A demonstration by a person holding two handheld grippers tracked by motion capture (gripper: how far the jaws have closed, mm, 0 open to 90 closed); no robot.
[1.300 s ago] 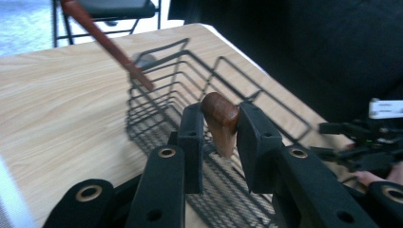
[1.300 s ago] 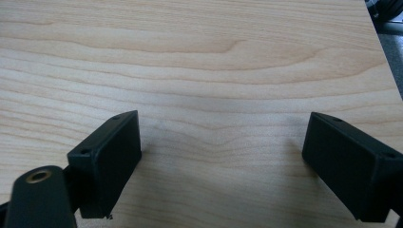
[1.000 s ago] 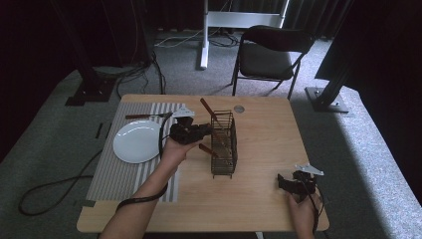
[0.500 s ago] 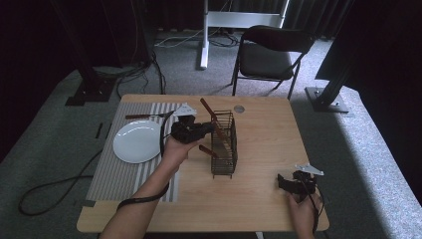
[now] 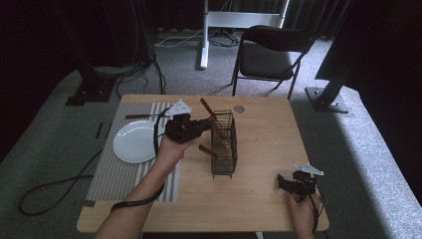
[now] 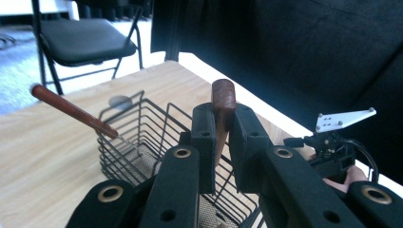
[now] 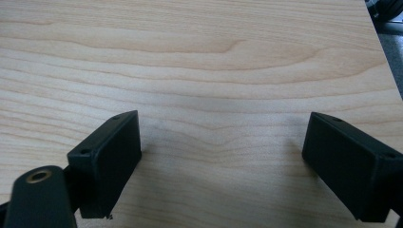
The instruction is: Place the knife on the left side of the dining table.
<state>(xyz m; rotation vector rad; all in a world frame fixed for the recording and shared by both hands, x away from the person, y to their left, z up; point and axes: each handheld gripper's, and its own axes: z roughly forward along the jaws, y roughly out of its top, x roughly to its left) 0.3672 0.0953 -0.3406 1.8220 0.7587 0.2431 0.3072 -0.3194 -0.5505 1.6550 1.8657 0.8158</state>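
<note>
Jaws of the left gripper [image 6: 219, 142] are clamped on a brown wooden handle [image 6: 222, 107], round-ended and smooth, which stands upright between the pads above the black wire basket [image 6: 142, 137]. A second wooden-handled utensil [image 6: 71, 110] leans out of that basket's far end. In the high view the right gripper [image 5: 291, 183] rests near the table's front right corner, jaws wide apart over bare wood. The table [image 5: 268, 129] is pale wood; a white plate [image 5: 133, 142] sits on a striped placemat [image 5: 117, 174]. Beyond stands a black folding chair [image 5: 271, 47] on grey carpet.
</note>
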